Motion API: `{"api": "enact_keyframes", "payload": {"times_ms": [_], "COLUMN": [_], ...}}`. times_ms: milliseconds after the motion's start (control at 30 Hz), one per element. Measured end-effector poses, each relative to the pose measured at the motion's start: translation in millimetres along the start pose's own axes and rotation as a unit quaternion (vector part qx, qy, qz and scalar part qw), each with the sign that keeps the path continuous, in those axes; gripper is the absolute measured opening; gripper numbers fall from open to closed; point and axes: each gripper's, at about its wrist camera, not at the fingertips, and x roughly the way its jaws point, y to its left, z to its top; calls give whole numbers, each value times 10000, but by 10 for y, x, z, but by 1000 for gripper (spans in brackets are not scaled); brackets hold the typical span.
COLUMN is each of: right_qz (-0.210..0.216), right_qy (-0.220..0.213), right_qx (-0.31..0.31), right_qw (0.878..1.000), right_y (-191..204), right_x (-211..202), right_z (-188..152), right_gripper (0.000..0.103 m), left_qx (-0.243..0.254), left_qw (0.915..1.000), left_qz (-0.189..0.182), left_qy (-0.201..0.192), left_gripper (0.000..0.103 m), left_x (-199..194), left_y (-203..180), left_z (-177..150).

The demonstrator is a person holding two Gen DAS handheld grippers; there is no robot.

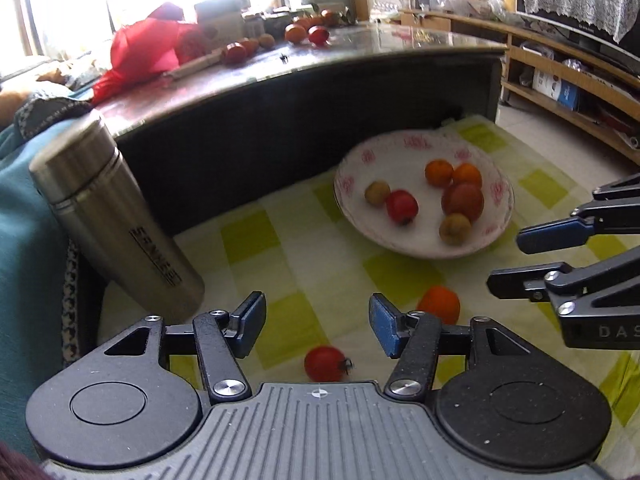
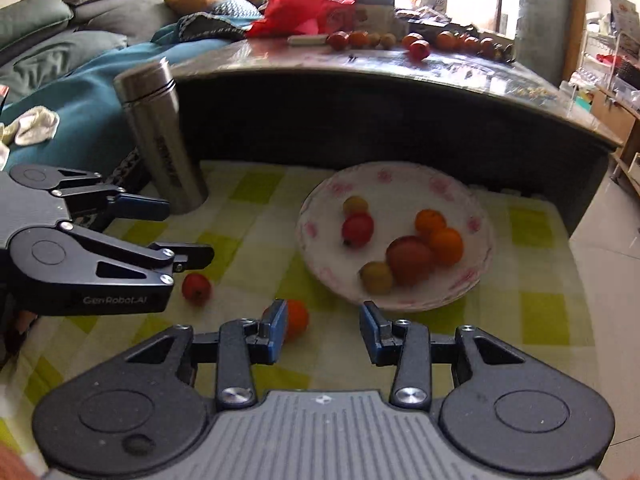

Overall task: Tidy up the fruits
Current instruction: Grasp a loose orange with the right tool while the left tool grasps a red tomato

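On the checked cloth [image 1: 280,236] we hold both claws spread, empty: left gripper [image 1: 318,326] over a red fruit [image 1: 325,363], stem pointing right; right gripper [image 2: 323,330] beside an orange [image 2: 297,318]; plate [image 2: 320,208] nearer the cloth's far edge.

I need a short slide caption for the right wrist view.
Open right gripper near an orange on checked cloth, six fruits in the plate.

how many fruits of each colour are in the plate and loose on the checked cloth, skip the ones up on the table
Orange: 3, two in the plate, one orange fruit loose on the checked cloth
Red: 3, a small one and a large one in the plate, one red fruit loose
Yellow-brown: 2, both in the plate
Total: 8
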Motion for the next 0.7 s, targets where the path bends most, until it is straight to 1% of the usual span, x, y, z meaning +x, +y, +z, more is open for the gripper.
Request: {"api": "enact_keyframes", "payload": {"times_ms": [67,267,367,533,600,633,700], "right_qz": [71,79,88,159,81,71,111], "right_qy": [34,164,239,298,265,269,328], "right_qx": [-2,-92,-140,-235,-303,-305,-245], "right_qw": [10000,9998,9996,9992,9992,9991,9991], "right_y": [48,101,139,232,261,267,249], "right_x": [66,233,333,497,540,558,602], "right_z": [-17,-28,-55,-52,-53,-51,-44], "right_gripper": [46,46,46,46,46,46,46], "left_qx": [103,379,378,290,286,302,299], "left_qw": [9999,9988,9986,9988,9987,9986,9987], "left_qz": [-40,-112,-134,-200,-228,-245,-266], "left_qy": [80,293,353,326,362,367,309], "left_gripper": [65,65,65,64,63,60,58], "left_x": [33,160,225,309,354,371,383], "left_y": [-27,-53,-11,47,48,40,29], "left_z": [-69,-234,-277,-307,-324,-332,-342]}}
